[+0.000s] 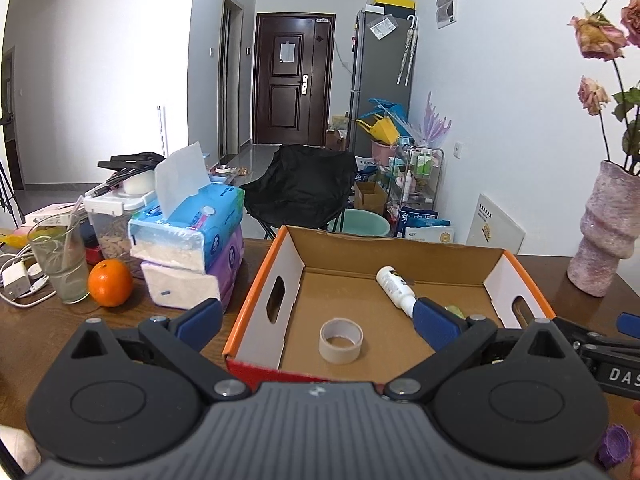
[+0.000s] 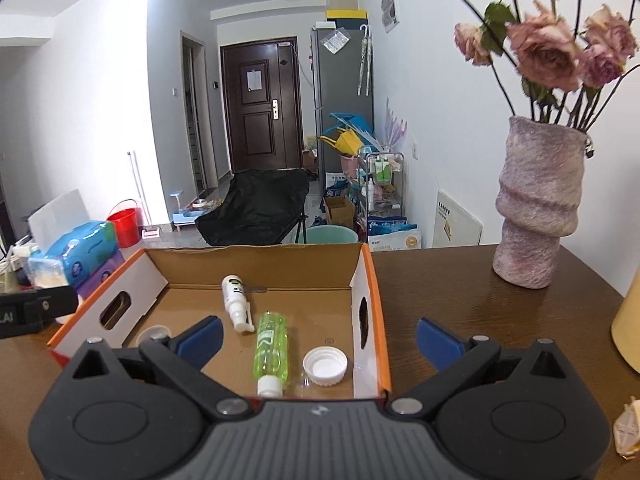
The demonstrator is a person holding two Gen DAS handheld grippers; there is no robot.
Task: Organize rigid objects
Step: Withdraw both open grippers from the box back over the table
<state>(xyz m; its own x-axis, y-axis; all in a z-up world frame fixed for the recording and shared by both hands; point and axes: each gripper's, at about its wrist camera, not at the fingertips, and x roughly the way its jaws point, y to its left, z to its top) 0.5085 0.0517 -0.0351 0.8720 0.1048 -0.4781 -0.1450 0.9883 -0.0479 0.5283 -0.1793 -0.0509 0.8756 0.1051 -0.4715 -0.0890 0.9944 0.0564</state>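
Left wrist view, item one: cardboard box [image 1: 260, 280], orange-edged, open-topped, standing on the brown worktop [image 1: 40, 340]. Contents recorded inside the box: a tape roll [image 1: 341, 340] upright near its front wall, and a white spray bottle [image 1: 396, 286] lying on its side toward the back. The left gripper [image 1: 320, 320] hung just in front of the box, jaws spread wide and holding nothing.

Right wrist view, item two: the same box, with a green bottle [image 2: 272, 344] lying lengthwise by its front wall, a white cap [image 2: 325, 365] mouth-up just right of that bottle, and the spray bottle behind. The right gripper [image 2: 318, 338] also stood at the box's front, jaws fully apart and empty.

Outside the box: a purple cap [image 1: 614, 450] near its front right corner on the worktop; an orange [image 1: 110, 283], a glass [image 1: 60, 264] and tissue packs [image 1: 192, 240] to its left; a vase [image 2: 536, 204] to its right.

Assessment: four items appeared boxed, both tools free, so a fresh pick seemed due. The purple cap looked the likeliest candidate; it would call for lowering open jaws around it and closing across its sides.
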